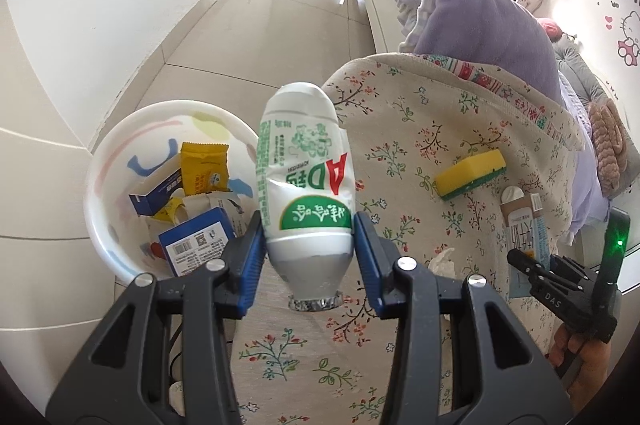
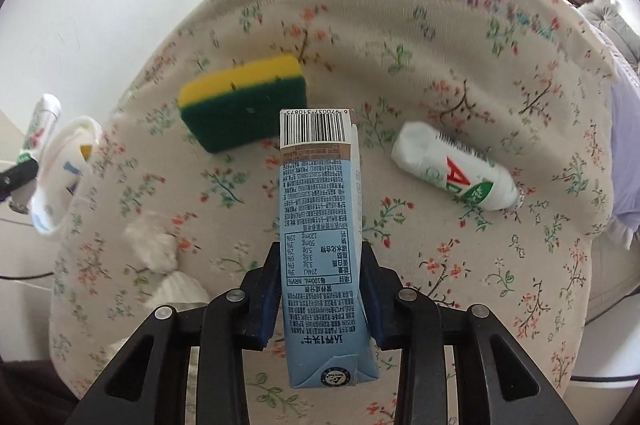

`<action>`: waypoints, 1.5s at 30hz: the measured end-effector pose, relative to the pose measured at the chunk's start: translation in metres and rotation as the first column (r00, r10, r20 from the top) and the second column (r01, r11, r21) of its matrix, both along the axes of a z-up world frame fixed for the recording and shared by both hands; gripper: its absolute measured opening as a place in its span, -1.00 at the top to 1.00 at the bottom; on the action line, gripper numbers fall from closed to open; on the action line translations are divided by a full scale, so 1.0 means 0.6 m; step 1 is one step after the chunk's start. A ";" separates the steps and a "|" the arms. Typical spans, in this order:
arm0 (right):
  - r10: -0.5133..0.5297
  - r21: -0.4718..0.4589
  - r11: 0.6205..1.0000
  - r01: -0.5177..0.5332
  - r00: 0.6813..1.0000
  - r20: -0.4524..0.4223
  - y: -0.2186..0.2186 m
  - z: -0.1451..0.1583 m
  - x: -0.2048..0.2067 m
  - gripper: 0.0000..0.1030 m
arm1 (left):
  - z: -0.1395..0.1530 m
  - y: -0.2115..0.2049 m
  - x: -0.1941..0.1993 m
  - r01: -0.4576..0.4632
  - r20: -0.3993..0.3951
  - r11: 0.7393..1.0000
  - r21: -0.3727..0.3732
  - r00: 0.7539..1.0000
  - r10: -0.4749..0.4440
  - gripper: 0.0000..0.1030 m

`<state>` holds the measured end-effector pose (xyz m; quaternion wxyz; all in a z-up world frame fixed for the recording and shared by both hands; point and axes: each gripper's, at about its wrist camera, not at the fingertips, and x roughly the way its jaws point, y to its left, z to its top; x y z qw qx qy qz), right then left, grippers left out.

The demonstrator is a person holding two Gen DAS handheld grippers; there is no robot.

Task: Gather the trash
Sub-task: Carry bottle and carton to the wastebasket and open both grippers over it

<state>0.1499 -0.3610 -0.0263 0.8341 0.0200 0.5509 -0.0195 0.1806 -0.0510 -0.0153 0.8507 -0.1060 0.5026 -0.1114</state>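
My left gripper [image 1: 308, 237] is shut on a dented white AD drink bottle [image 1: 304, 165], held foil cap toward the camera at the edge of the floral-covered table [image 1: 420, 129]. Just left of it, lower down, stands a white bin [image 1: 120, 129] holding boxes and a yellow wrapper. My right gripper [image 2: 320, 265] is shut on a light blue milk carton [image 2: 316, 225], barcode end pointing away. A second white AD bottle [image 2: 452, 169] lies on the cloth to the carton's right. A crumpled white tissue [image 2: 156, 249] lies to its left.
A yellow and green sponge [image 2: 244, 101] lies on the cloth beyond the carton. A bed with purple bedding [image 1: 480, 17] stands behind the table. Tiled floor [image 1: 280, 5] and a white wall run along the left. A person's hand [image 1: 580, 357] holds the right gripper.
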 end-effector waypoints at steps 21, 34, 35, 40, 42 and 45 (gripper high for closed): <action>0.130 0.159 0.975 -0.155 0.980 0.153 0.170 0.103 -0.012 0.30 | 0.019 0.102 0.002 -0.099 0.056 0.995 0.017 0.994 0.098 0.13; 0.210 0.252 0.936 -0.244 0.965 0.156 0.291 0.079 0.026 0.30 | -0.006 0.157 0.024 -0.116 0.026 0.993 0.024 0.993 0.115 0.10; 0.212 0.259 0.934 -0.247 0.965 0.154 0.298 0.075 0.030 0.30 | -0.011 0.158 0.027 -0.115 0.015 0.992 0.043 0.993 0.115 0.02; 0.222 0.291 0.922 -0.255 0.965 0.142 0.335 0.058 0.051 0.30 | -0.009 0.178 0.021 -0.185 0.020 0.975 0.125 0.983 0.184 -0.68; 0.225 0.303 0.918 -0.257 0.965 0.136 0.349 0.051 0.059 0.30 | -0.008 0.186 0.018 -0.197 0.013 0.968 0.152 0.980 0.198 -0.74; 0.225 0.311 0.915 -0.257 0.965 0.137 0.367 0.042 0.068 0.30 | -0.012 0.198 0.012 -0.202 0.006 0.960 0.194 0.979 0.205 -0.81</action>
